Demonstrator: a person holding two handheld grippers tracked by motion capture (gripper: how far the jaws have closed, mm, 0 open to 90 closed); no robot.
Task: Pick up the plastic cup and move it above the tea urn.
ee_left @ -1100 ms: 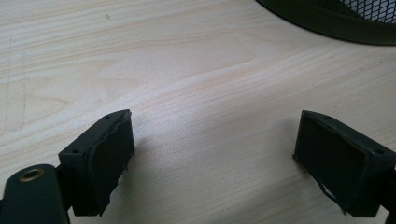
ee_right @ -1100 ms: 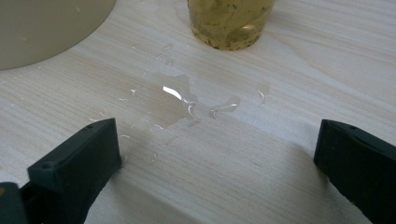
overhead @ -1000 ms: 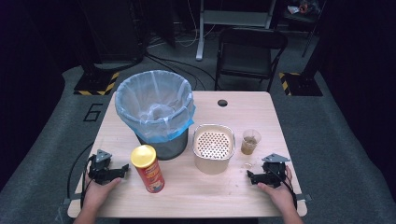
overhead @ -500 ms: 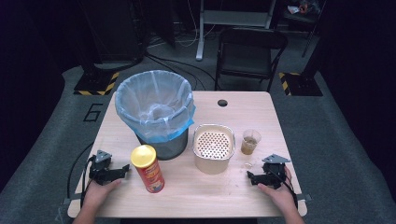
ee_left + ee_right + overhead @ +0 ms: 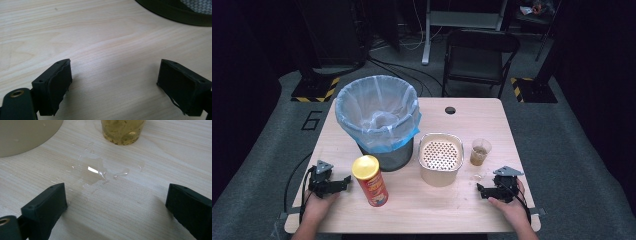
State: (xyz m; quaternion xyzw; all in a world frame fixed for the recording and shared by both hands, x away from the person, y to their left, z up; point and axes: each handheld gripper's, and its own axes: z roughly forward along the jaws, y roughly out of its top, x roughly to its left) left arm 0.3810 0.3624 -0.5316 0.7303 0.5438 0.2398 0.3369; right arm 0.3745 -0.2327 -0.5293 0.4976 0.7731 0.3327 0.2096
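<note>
On the wooden table point(image 5: 472, 117), ahead of the left gripper point(image 5: 343, 181) and a little to its inner side, stands a dark waste bin point(image 5: 378, 121) lined with a pale blue bag, the largest thing there; in the left gripper view its dark base point(image 5: 175, 12) curves across the top right corner. Between the two grippers, nearer the far side, sits a cream pot point(image 5: 440, 158) with a perforated insert, touching nothing; its wall point(image 5: 25, 135) shows at the top left of the right gripper view. Just beside the left gripper, toward the middle of the table, an upright red crisp tube point(image 5: 370, 180) with a yellow lid stands. Ahead of the right gripper point(image 5: 482, 190) is a small clear cup point(image 5: 479, 152) of amber liquid point(image 5: 122, 130), and between cup and gripper lies a small puddle point(image 5: 95, 171) of clear liquid on the wood. Both grippers rest low on the table, each held by a hand point(image 5: 314, 207), jaws spread wide with only bare table between them.
</note>
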